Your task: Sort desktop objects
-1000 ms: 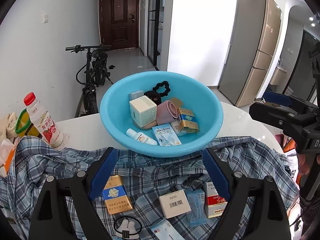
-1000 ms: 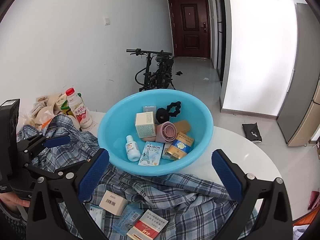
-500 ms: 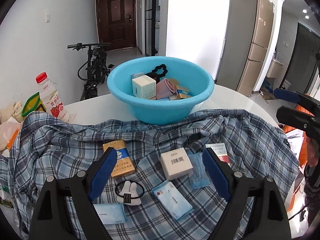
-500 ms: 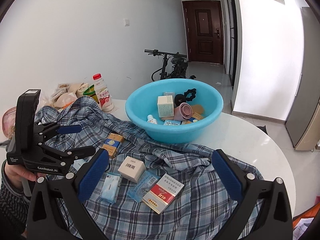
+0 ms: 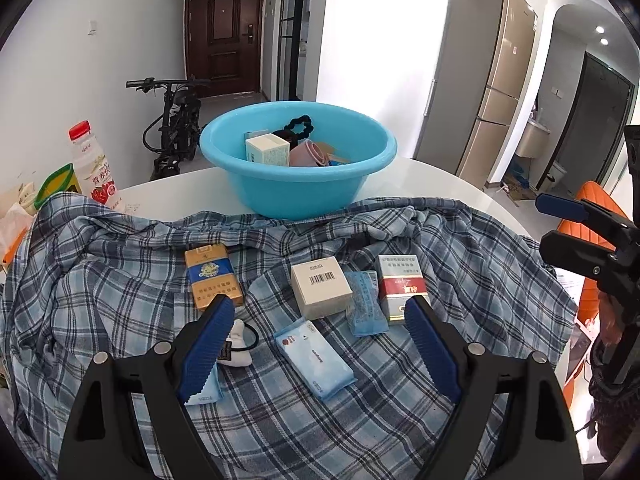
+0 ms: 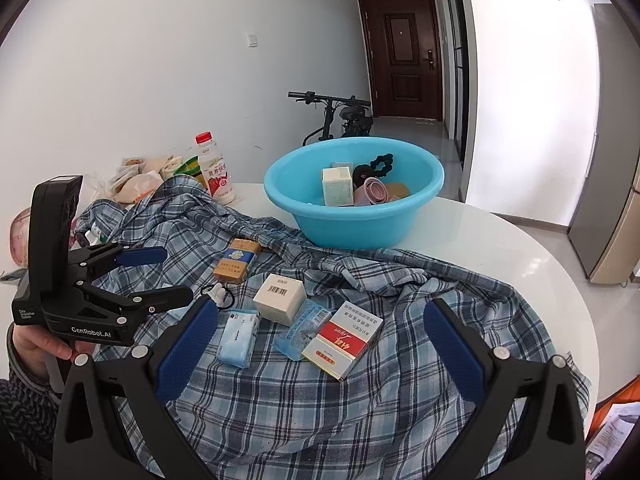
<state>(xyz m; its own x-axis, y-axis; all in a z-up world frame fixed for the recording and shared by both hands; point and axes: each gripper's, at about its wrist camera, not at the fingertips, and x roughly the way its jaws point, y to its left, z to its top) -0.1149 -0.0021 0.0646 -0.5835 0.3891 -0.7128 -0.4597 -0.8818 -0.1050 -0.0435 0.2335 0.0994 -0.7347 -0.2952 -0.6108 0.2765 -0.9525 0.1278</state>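
Both grippers, left [image 5: 318, 340] & right [image 6: 320, 344], jaws released, empty; blue basin [image 5: 298, 196] upper centre, boxes on plaid shirt [image 5: 120, 264].

White round desk [image 6: 500, 240], glossy, bare at the right and far side. Directly on it: blue plaid shirt [image 6: 360, 400] spread over the near part, crumpled at the far edge; light blue basin [image 6: 360, 224] behind the shirt, touching its folds; drink bottle [image 6: 214, 172] with red cap, upright at the far left, just beside the shirt; green container [image 5: 56, 184] and some wrapped bags [image 6: 136, 184] near the bottle.
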